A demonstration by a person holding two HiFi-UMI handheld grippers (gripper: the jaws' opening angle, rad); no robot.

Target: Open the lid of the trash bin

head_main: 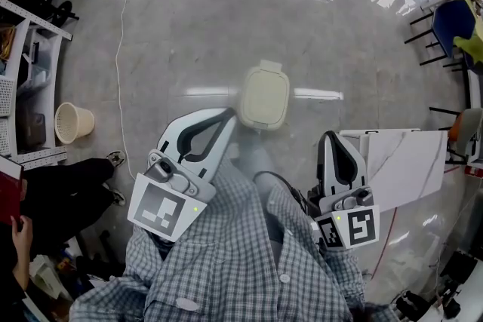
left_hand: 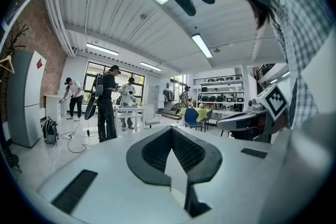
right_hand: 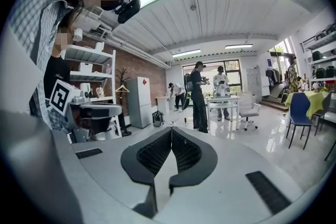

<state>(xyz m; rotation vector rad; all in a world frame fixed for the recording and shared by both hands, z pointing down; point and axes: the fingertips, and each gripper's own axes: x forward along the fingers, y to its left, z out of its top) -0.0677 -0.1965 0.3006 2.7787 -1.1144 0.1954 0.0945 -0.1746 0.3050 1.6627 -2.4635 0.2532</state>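
Holding up the left gripper [head_main: 226,115] and right gripper [head_main: 330,138], you are facing the trash bin [head_main: 264,96], lid down, just beyond their tips and nearer the left; only the head view is catching it. Each gripper view is showing jaws pressed together, gripping nothing.

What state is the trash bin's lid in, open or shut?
Shut: the lid lies flat across the trash bin, hiding its inside.

Trash bin [head_main: 264,98] on floor [head_main: 189,34], wastebasket [head_main: 73,122] well left of it, left gripper [head_main: 229,115] just beside its near-left, right gripper [head_main: 330,138] near-right, tabletop [head_main: 407,162] farther right
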